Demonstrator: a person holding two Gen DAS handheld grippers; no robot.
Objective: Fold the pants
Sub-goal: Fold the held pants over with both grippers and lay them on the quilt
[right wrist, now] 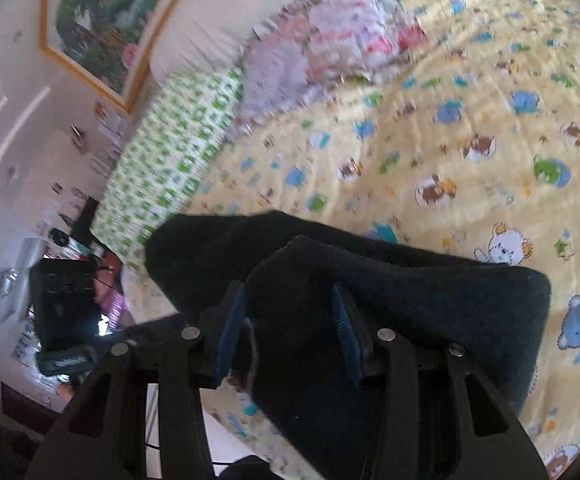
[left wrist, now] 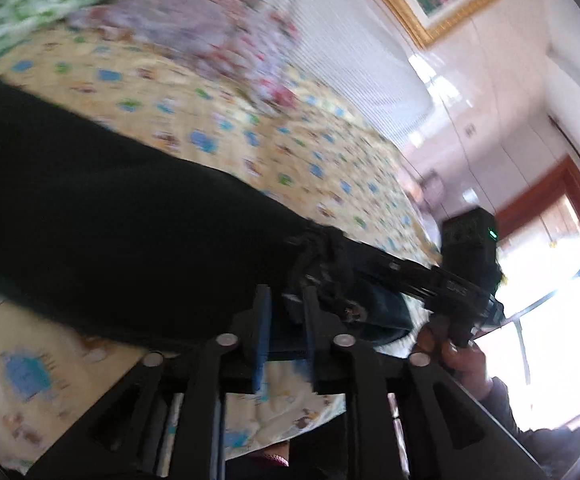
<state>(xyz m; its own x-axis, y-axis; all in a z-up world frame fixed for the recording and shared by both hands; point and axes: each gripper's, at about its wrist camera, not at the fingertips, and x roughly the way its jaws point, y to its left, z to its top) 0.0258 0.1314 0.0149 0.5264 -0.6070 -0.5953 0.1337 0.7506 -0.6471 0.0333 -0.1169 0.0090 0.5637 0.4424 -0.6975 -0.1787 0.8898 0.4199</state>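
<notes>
The black pants (left wrist: 122, 208) lie across a yellow cartoon-print bed sheet (left wrist: 250, 136) and reach from the left of the left wrist view down to my fingers. My left gripper (left wrist: 286, 322) has dark fabric between its blue pads (left wrist: 264, 320), and the jaws stand slightly apart, so it looks open. In the right wrist view a bunched fold of the pants (right wrist: 409, 292) rises over my right gripper (right wrist: 288, 330), which is shut on a thick wad of it. The right gripper's black body (left wrist: 469, 248) and a hand (left wrist: 461, 356) show at right.
A green-patterned pillow (right wrist: 170, 160) and a pink floral quilt (right wrist: 329, 36) lie at the head of the bed. A framed picture (right wrist: 102, 20) hangs on the wall. The bed's near edge (right wrist: 226, 416) runs just below my right fingers. A window (left wrist: 561, 280) is at right.
</notes>
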